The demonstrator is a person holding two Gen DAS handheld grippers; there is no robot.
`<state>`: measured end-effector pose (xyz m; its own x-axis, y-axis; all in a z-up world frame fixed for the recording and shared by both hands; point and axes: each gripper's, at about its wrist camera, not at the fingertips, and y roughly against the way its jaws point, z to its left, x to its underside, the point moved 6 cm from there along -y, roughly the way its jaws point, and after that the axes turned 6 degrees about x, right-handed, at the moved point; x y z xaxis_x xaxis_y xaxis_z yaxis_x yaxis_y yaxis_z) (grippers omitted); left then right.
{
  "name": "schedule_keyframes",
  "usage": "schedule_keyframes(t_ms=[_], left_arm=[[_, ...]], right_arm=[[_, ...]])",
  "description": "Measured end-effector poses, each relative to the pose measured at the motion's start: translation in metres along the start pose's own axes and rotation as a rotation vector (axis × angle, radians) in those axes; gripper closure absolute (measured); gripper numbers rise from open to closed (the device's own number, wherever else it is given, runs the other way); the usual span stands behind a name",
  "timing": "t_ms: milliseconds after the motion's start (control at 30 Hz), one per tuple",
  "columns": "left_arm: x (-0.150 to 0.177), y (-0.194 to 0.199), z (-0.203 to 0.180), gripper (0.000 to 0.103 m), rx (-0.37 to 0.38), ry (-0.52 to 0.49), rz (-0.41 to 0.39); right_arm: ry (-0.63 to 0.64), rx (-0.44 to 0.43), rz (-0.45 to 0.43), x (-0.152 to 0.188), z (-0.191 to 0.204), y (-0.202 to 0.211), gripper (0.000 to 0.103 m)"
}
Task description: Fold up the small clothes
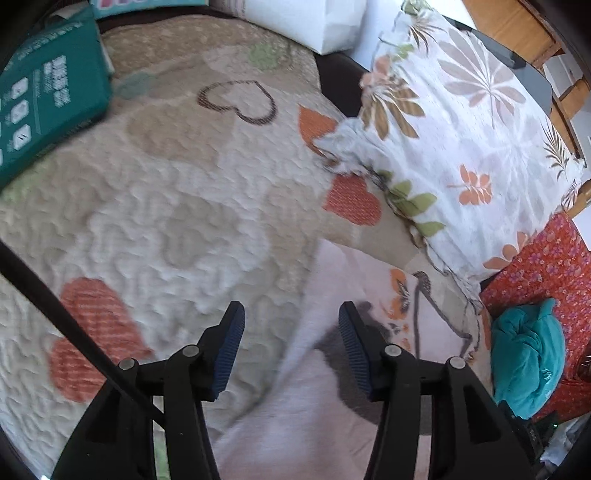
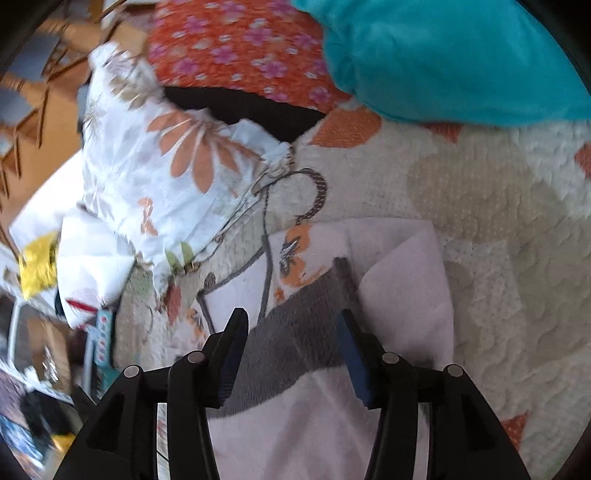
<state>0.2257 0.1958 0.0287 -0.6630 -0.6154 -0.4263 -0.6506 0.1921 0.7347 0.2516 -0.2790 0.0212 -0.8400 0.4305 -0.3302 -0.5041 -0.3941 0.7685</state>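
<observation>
A small pale pink garment (image 1: 332,369) with an orange butterfly print lies on the quilted bedspread (image 1: 166,206). In the right wrist view the pink garment (image 2: 399,280) is partly folded, a flap laid over itself. My left gripper (image 1: 291,325) is open and empty, hovering over the garment's left edge. My right gripper (image 2: 291,328) is open and empty, just above the garment's printed middle. A crumpled teal garment (image 1: 528,358) lies on a red floral cloth at the right; it also shows in the right wrist view (image 2: 461,55).
A floral pillow (image 1: 461,147) lies at the right of the bed and shows in the right wrist view (image 2: 155,155). A green box (image 1: 48,96) stands at the far left. A white bag (image 1: 314,22) sits at the back. Clutter lies beside the bed (image 2: 44,332).
</observation>
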Motion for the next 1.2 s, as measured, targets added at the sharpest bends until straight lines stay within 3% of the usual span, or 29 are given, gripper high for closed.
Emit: schedule_keyframes(t_ms=[100,300,400,500,567,667,733,767,833,900,1000,1100,1200], left_arm=[[-0.004,0.013,0.013,0.050,-0.048,-0.016,-0.022],[-0.017,0.047,0.042,0.046,-0.134,-0.044,-0.096],[-0.025,0.064,0.057,0.045,-0.166,-0.044,-0.138],[-0.031,0.075,0.068,0.045,-0.182,-0.049,-0.159],[-0.033,0.081,0.072,0.045,-0.199,-0.058,-0.174],[-0.035,0.088,0.074,0.045,-0.203,-0.062,-0.190],[-0.035,0.087,0.072,0.042,-0.188,-0.060,-0.189],[-0.034,0.086,0.070,0.041,-0.181,-0.064,-0.185],[-0.029,0.079,0.062,0.041,-0.180,-0.089,-0.164],[-0.022,0.071,0.053,0.041,-0.175,-0.121,-0.137],[-0.008,0.062,0.039,0.041,-0.156,-0.165,-0.103],[0.016,0.045,0.020,0.041,-0.104,-0.206,-0.038],[0.047,0.023,-0.001,0.041,-0.050,-0.267,0.065]], right_arm=[[0.091,0.025,0.029,0.019,0.024,-0.001,0.049],[0.333,-0.044,0.196,0.097,0.108,-0.037,0.049],[0.479,-0.029,0.250,0.139,0.152,-0.067,0.065],[0.574,-0.010,0.291,0.167,0.190,-0.104,0.067],[0.631,0.049,0.303,0.180,0.212,-0.137,0.067],[0.700,0.127,0.245,0.184,0.244,-0.168,0.061],[0.715,0.144,0.250,0.185,0.257,-0.178,0.033],[0.717,0.134,0.270,0.186,0.263,-0.182,0.028],[0.710,0.140,0.268,0.182,0.266,-0.176,0.031],[0.655,0.079,0.253,0.175,0.261,-0.155,0.033],[0.583,0.056,0.185,0.155,0.228,-0.107,0.033],[0.538,0.123,0.119,0.133,0.172,-0.063,0.033],[0.443,0.249,0.084,0.110,0.088,-0.029,0.033]])
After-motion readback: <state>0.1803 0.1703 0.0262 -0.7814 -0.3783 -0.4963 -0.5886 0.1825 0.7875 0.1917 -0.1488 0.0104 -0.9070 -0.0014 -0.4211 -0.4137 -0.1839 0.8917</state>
